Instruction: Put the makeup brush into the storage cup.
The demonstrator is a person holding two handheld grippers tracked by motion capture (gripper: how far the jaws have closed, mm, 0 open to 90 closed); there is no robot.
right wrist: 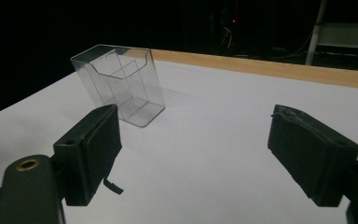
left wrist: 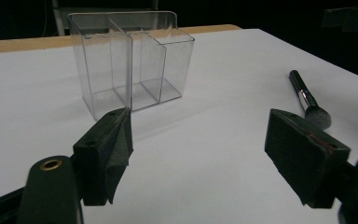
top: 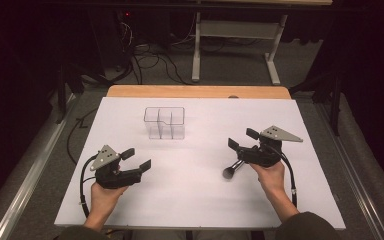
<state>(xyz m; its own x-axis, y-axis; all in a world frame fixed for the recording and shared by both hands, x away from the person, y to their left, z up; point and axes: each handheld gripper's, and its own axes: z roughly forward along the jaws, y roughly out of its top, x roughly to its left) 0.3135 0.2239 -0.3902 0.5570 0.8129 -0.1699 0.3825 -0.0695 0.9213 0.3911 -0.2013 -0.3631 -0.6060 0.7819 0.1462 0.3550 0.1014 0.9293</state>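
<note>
Both my grippers, left (top: 136, 159) and right (top: 241, 138), gape empty; brush (top: 232, 169) lies flat near-right, just under right one, organizer (top: 164, 122) far centre—round handle may roll from a skewed pinch, or knock that light box.

- Organizer (top: 164, 122) stands on your table (top: 200, 205), far side, left of centre.
- Brush (top: 233, 169) lies on the table right of centre, nearer you, just under your right gripper (top: 240, 139).
- Left gripper (top: 136, 159) sits near-left, well apart from both.
</note>
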